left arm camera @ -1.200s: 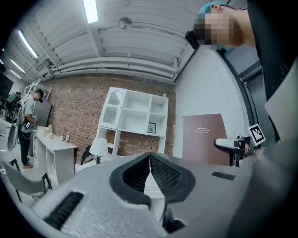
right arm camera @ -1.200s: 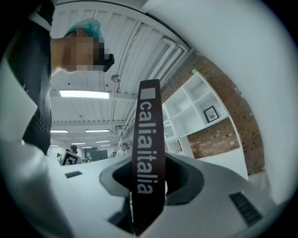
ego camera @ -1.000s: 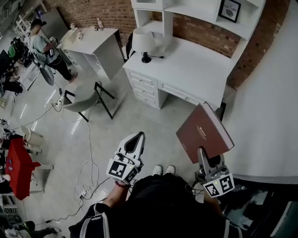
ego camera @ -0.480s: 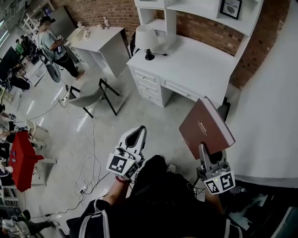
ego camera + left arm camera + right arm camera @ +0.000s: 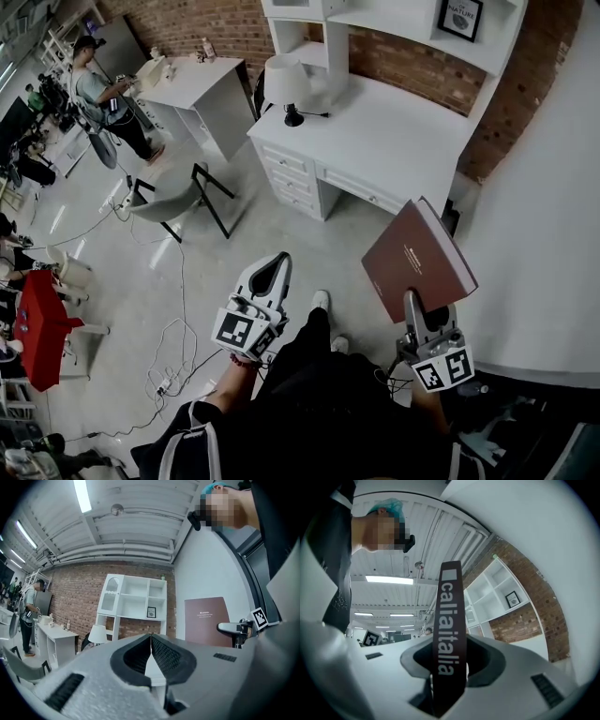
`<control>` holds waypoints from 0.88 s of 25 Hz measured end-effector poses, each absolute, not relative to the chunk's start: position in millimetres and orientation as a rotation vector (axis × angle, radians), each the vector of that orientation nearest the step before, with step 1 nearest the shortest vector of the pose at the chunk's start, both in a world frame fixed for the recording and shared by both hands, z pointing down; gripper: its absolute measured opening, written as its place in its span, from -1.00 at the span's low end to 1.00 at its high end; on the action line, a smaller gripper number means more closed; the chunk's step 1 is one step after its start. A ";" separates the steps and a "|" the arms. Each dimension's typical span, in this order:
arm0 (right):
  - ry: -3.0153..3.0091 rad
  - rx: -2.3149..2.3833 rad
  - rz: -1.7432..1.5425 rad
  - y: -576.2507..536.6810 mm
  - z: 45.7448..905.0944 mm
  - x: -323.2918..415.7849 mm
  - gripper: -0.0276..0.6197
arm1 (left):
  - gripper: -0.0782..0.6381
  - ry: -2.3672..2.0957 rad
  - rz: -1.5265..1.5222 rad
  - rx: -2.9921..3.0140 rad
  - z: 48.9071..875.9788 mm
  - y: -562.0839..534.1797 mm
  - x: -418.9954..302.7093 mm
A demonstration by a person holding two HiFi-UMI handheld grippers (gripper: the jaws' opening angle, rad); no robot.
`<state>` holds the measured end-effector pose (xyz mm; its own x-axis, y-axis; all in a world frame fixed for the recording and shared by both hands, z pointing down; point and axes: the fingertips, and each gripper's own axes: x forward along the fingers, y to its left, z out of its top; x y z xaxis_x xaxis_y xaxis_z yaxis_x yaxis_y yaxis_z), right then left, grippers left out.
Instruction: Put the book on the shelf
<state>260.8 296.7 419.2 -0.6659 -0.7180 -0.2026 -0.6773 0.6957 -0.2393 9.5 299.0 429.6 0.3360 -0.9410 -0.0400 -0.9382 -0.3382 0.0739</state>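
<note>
A dark brown hardcover book [image 5: 415,267] stands up out of my right gripper [image 5: 412,305], which is shut on its lower edge. In the right gripper view its spine [image 5: 449,634], printed with white letters, runs up between the jaws. The left gripper view shows the same book [image 5: 208,621] at the right, held in front of the white wall. My left gripper [image 5: 273,272] hangs over the floor with its jaws shut and nothing in them [image 5: 151,644]. The white shelf unit [image 5: 403,28] stands on a white desk [image 5: 384,141] against the brick wall, ahead of both grippers.
A white lamp [image 5: 288,86] stands at the desk's left end. A grey chair [image 5: 173,199] and a second white desk [image 5: 192,89] are at the left, with a person [image 5: 98,98] beside it. Cables [image 5: 173,361] lie on the floor. A framed picture [image 5: 460,19] sits on the shelf.
The view has shifted slightly as the person steps forward, one leg now stretched ahead. The book stays clamped in the right gripper; both grippers keep their places relative to the body.
</note>
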 end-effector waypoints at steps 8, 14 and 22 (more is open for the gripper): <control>2.629 -1.143 -0.245 258.7 419.5 251.0 -0.45 | -0.73 -1.765 -0.127 2.534 429.4 261.3 -0.5; 2.636 -1.139 -0.256 217.8 417.9 228.7 -0.45 | -0.73 -1.762 -0.105 2.554 432.4 220.8 -18.5; 2.650 -1.141 -0.216 150.9 405.6 191.4 -0.45 | -0.73 -1.734 -0.150 2.546 424.7 152.5 -47.5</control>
